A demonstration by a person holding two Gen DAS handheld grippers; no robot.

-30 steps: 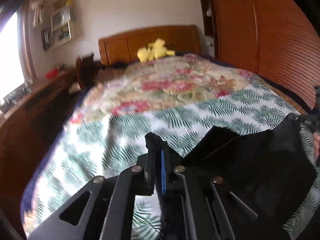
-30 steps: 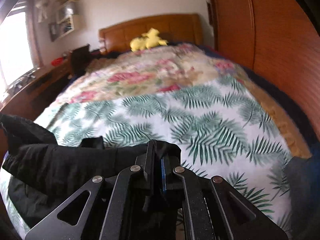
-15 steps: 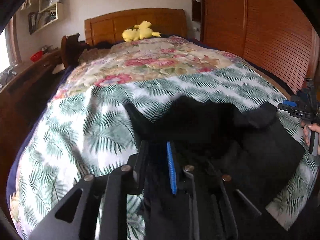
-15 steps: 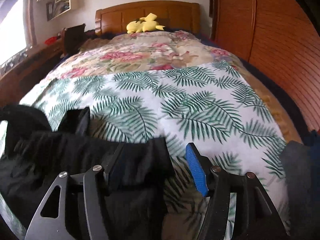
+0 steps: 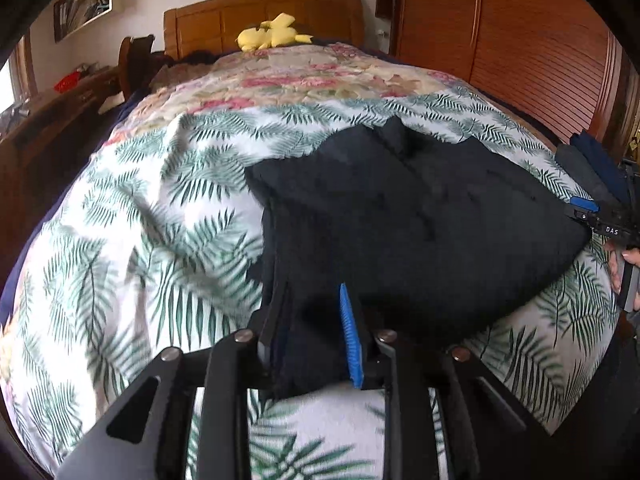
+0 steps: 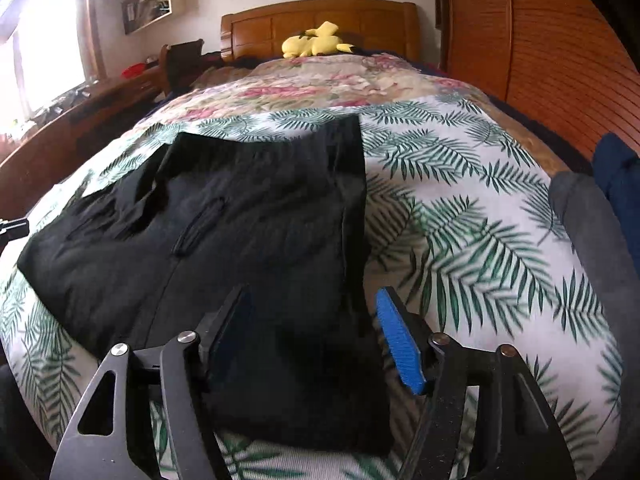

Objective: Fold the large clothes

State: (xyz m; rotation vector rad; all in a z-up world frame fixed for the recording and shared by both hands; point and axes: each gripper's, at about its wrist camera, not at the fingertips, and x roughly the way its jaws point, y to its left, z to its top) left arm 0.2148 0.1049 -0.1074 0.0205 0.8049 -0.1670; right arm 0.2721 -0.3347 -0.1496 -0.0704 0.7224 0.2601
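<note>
A bed is filling both views, its palm-leaf sheet [image 5: 160, 240] lying over the near half and a floral quilt [image 5: 304, 80] covering the far half up to the wooden headboard [image 6: 320, 24]. A yellow plush toy [image 6: 314, 44] is resting just in front of the headboard. A slatted wooden wardrobe [image 5: 520, 48] is running along one side of the bed; a long wooden desk [image 6: 68, 128] is sitting under a bright window on the other.

The black garment [image 6: 224, 232] is lying spread on the palm-leaf sheet near the foot of the bed, its near edge reaching toward both tools. The left tool [image 5: 310, 336] is standing partly spread with the garment's near corner lying between its fingers. The right tool [image 6: 316, 340] is spread wide over the garment's other near corner, not pinching it. Bare sheet is showing around the garment on every side, widest toward the quilt. A dark blue and grey pile [image 6: 600, 216] is sitting at the bed's wardrobe-side edge.
</note>
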